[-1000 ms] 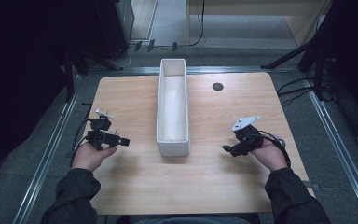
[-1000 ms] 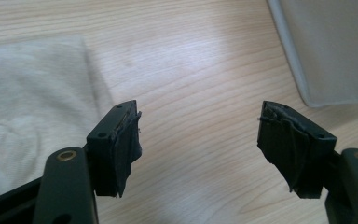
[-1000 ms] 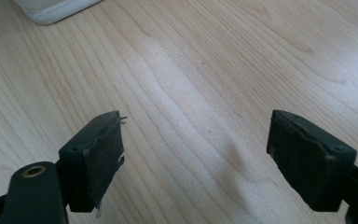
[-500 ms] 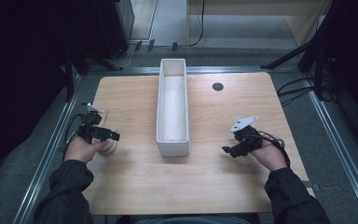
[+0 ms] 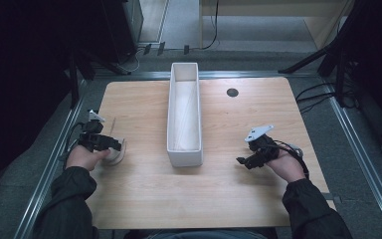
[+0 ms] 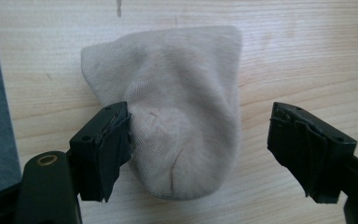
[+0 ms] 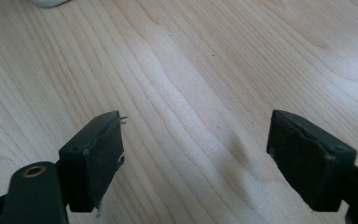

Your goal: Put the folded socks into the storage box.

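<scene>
Left gripper (image 6: 198,149): jaws spread wide, having just been opening. A cream sock (image 6: 172,102) lies bunched on the wooden table (image 6: 307,56) between them, its near end against the left-hand jaw and clear of the right-hand one; not pinched. Ahead of the right jaw, bare wood. Right gripper (image 7: 193,156): jaws spread, nothing between them, wood beneath. White tray (image 5: 184,119) stands between both grippers.

Sock (image 6: 177,116) on table (image 5: 229,199), left of bin (image 5: 184,149)

Grey floor (image 5: 179,22) w/ cables, dark surroundings, maybe wooden cabinet (image 5: 278,10) behind.
</scene>
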`<state>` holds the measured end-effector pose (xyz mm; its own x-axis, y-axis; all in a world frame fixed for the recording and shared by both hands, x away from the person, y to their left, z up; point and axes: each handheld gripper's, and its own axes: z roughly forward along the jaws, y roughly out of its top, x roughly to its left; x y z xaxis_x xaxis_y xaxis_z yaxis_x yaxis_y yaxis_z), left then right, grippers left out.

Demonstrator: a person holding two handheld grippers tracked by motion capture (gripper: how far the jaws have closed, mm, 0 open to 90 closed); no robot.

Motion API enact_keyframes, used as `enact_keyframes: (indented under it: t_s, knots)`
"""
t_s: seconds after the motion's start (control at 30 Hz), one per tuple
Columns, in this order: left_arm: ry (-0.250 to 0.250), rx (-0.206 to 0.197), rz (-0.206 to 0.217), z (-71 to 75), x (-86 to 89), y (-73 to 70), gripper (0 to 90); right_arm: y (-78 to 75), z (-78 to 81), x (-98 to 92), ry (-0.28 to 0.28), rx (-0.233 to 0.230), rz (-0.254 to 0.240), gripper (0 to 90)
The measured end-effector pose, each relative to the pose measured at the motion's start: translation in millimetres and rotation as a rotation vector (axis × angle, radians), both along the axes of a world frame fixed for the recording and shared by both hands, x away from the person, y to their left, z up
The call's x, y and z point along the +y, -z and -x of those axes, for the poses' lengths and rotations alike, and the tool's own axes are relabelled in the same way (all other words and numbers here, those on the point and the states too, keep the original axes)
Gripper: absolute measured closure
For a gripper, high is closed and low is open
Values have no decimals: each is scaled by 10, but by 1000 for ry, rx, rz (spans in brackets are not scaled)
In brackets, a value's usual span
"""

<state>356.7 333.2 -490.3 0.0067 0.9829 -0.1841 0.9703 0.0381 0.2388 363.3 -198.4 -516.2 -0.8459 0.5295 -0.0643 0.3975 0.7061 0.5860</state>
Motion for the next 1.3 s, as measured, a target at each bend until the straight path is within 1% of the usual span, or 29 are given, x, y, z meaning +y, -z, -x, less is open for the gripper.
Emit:
enact_keyframes:
  t_s: [0.1,0.2,0.27,0.43,0.57,0.67,0.73,0.87,0.93,1.03,1.17,1.23,1.3]
  knots:
    - [-14,12,5,-23,8,61,206,5,7,15,-10,-1,4,186]
    - [-27,30,-6,-40,-17,110,206,10,7,20,-18,-2,11,187]
    - [-41,31,-4,-40,-23,112,206,10,8,19,-16,-1,13,186]
    - [-65,35,-17,-55,-55,140,206,11,9,22,-16,1,15,187]
    - [-60,35,-33,-59,-78,174,207,14,12,29,-17,-3,23,187]
    - [-71,42,-35,-62,-85,212,226,20,11,30,-23,-8,31,187]
    - [-76,44,-44,-63,-93,226,239,20,12,32,-27,-8,33,187]
    - [-79,38,-65,-60,-106,227,275,21,10,34,-26,-9,35,186]
    - [-72,39,-76,-56,-110,225,293,22,10,37,-30,-12,42,186]
    - [-68,35,-86,-49,-119,229,300,26,13,42,-32,-13,53,187]
    - [-67,27,-110,-43,-148,239,311,28,20,49,-36,-14,64,186]
    - [-63,26,-115,-40,-152,237,323,28,18,50,-36,-16,64,186]
    - [-60,19,-114,-34,-150,231,354,28,17,49,-36,-17,63,186]
